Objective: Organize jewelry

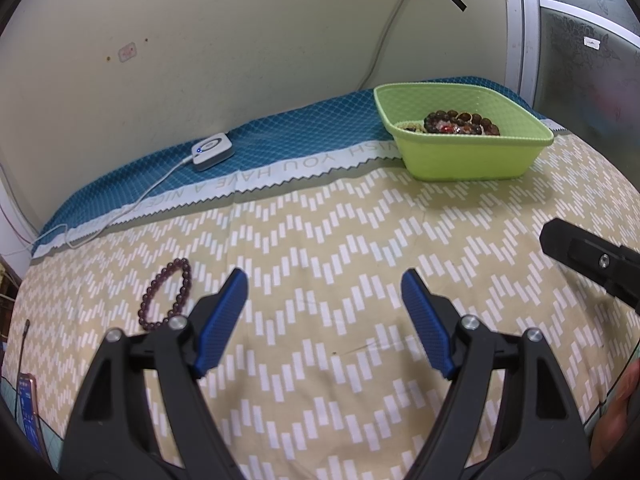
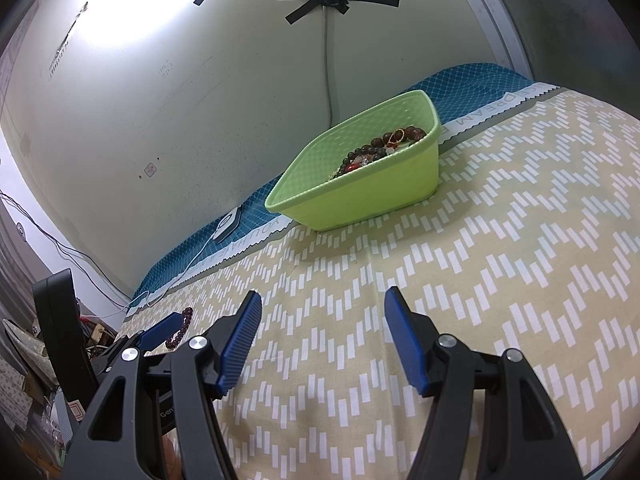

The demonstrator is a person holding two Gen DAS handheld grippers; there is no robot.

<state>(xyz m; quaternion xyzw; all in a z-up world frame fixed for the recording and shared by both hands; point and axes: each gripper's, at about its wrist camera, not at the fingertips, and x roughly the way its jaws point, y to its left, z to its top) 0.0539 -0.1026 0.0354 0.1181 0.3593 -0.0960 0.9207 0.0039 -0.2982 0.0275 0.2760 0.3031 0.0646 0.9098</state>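
A dark purple bead bracelet (image 1: 166,294) lies flat on the patterned bed cover, just left of my left gripper (image 1: 325,280), which is open and empty. The bracelet also shows in the right wrist view (image 2: 180,330), partly hidden behind the left gripper's blue pad. A green plastic basket (image 1: 472,160) stands at the back right and holds several bead bracelets (image 1: 460,122). In the right wrist view the basket (image 2: 372,196) stands ahead of my right gripper (image 2: 322,300), which is open and empty above the cover.
A white charger puck (image 1: 212,150) with a cable lies on the blue cloth strip along the wall. A phone (image 1: 28,408) sits at the bed's left edge. Clutter lies beside the bed at the left (image 2: 36,360). The right gripper's black tip (image 1: 580,256) enters at the right.
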